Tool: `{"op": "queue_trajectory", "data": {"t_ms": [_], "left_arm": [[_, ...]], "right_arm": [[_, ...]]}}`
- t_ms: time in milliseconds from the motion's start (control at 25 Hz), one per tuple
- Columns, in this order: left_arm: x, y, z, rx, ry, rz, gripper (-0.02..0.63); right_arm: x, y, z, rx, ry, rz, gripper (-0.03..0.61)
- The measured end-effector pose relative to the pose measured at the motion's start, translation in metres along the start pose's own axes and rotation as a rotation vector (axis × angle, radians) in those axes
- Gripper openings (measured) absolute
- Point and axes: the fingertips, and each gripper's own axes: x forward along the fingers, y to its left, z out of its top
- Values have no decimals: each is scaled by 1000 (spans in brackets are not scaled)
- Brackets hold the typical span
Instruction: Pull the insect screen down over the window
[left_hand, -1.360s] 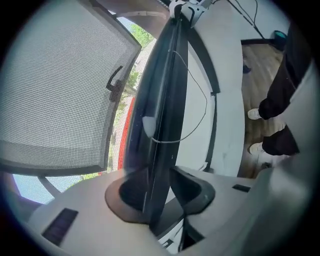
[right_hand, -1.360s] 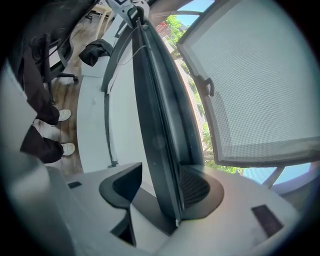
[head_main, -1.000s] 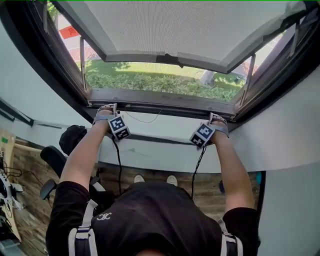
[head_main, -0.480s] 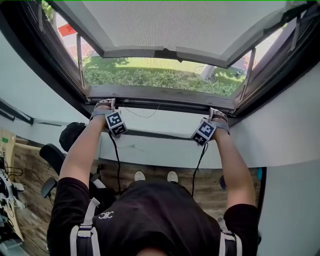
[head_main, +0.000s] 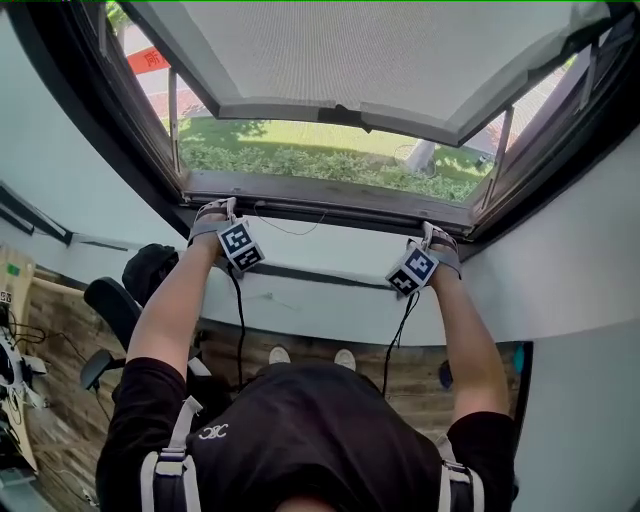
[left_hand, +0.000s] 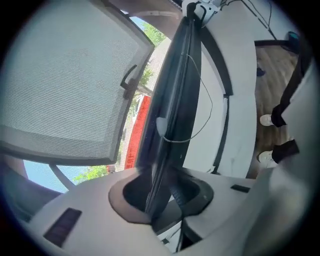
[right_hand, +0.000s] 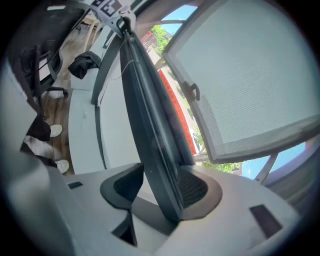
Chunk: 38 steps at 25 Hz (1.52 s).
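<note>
A dark bar (head_main: 330, 200) runs along the window's lower edge. Above it a grey mesh panel (head_main: 340, 50) with a small dark handle (head_main: 340, 115) tilts outward. My left gripper (head_main: 215, 212) sits at the bar's left end and my right gripper (head_main: 435, 232) at its right end. In the left gripper view the bar (left_hand: 170, 100) passes between the left gripper (left_hand: 160, 192) jaws, which have just been closing and stand near both its sides. In the right gripper view the bar (right_hand: 145, 100) lies against one pad of the right gripper (right_hand: 162, 192), also closing, with a gap at the other.
A thin cord (head_main: 285, 228) loops below the bar. Metal stays (head_main: 172, 120) stand at both sides of the window opening. White wall (head_main: 330, 290) lies beneath the window. A black office chair (head_main: 110, 305) and a dark bag (head_main: 150, 270) sit at the left, over the wooden floor.
Both grippers stay at the dark bar. Only the head view has shifted a little.
</note>
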Motion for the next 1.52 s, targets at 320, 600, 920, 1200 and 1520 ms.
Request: {"op": "queue_trajectory", "data": {"t_ms": [320,600,920,1200,1520], "left_arm": [[-43,2,60,-541,-150,-67,15],[-127,61,123,-965,-498,-112,15],[-265,121,143,-1121,-826,12,14],[-260,87,130,-1141,-778,-15,14],[-257,80,130,-1140,-779,-50,14]], "right_arm": [[-57,-30,52,429,-348,-68,8],[-122,-64,86,829,-634,-40,6],[-236,-111,108,996,-968,-126,5],[-240,-92,107,1029,-930,-103,4],[-226,-83,103,1051,-886,-83,3]]}}
